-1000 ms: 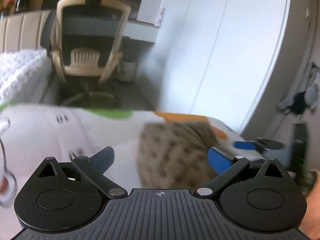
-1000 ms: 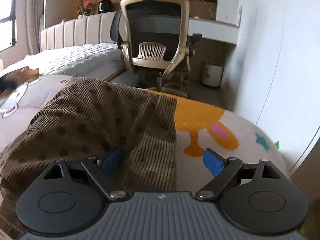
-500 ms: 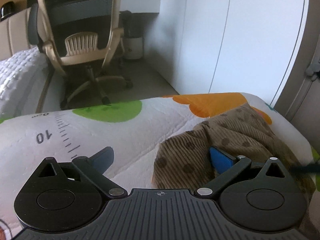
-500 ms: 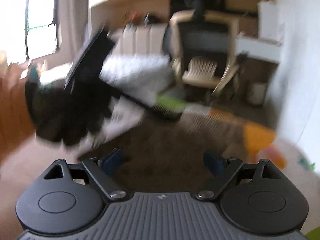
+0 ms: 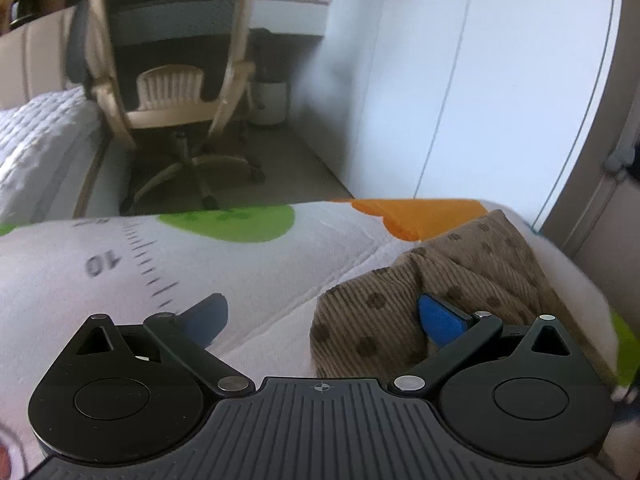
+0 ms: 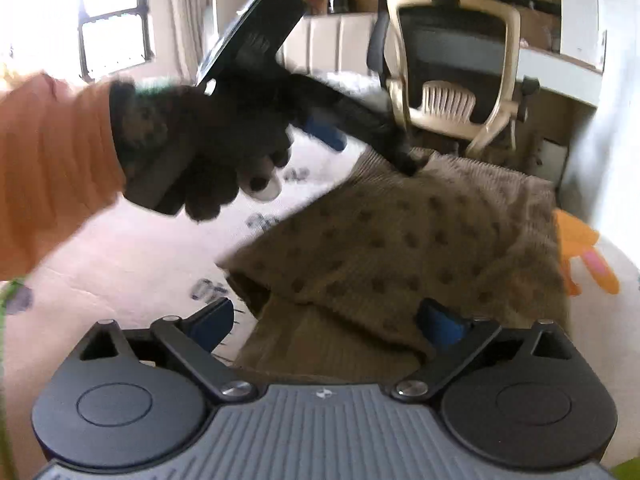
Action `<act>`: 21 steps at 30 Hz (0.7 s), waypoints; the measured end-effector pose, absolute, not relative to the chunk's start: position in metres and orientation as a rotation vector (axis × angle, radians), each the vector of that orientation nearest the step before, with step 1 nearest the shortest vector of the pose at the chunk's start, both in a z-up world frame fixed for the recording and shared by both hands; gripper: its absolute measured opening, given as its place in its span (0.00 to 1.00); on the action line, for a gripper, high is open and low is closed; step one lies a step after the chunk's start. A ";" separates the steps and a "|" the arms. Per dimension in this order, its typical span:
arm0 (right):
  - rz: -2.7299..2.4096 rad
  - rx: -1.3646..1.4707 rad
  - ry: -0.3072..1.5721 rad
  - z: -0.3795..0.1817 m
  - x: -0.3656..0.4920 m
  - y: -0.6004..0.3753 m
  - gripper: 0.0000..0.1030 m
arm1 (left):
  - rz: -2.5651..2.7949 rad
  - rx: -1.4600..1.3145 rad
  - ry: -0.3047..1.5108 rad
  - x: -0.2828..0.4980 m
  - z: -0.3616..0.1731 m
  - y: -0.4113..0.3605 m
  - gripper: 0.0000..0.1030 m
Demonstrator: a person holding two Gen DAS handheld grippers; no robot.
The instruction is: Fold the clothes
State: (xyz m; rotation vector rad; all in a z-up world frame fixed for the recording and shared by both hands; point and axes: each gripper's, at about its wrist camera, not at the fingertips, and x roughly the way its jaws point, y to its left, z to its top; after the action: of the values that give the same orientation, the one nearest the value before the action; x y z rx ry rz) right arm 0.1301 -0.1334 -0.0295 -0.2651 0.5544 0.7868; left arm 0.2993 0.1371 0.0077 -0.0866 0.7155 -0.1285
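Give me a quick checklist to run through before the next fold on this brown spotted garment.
1. Left gripper open: ok, its blue pads stand wide apart.
2. Right gripper open: ok.
3. Left gripper lined up on cloth: not ok, only its right pad is against the brown spotted garment.
4. Garment lying flat: not ok, it is bunched and partly doubled over.
5. Garment fully on the printed mat: cannot tell, its far edge nears the mat's end.
6. Gloved hand clear of the right gripper: ok.

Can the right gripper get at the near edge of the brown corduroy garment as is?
Probably yes: right gripper is open, with the garment's near edge between its fingers and nothing in between.
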 end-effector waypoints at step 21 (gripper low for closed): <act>0.850 -0.180 0.483 -0.023 0.113 -0.094 0.71 | -0.189 -0.438 0.767 0.243 -0.003 0.202 1.00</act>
State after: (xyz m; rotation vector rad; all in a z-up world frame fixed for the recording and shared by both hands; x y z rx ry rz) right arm 0.1128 -0.0939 -0.0226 -0.1802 0.4828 0.8501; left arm 0.2430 0.2021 -0.0028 -0.4376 0.7671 -0.1892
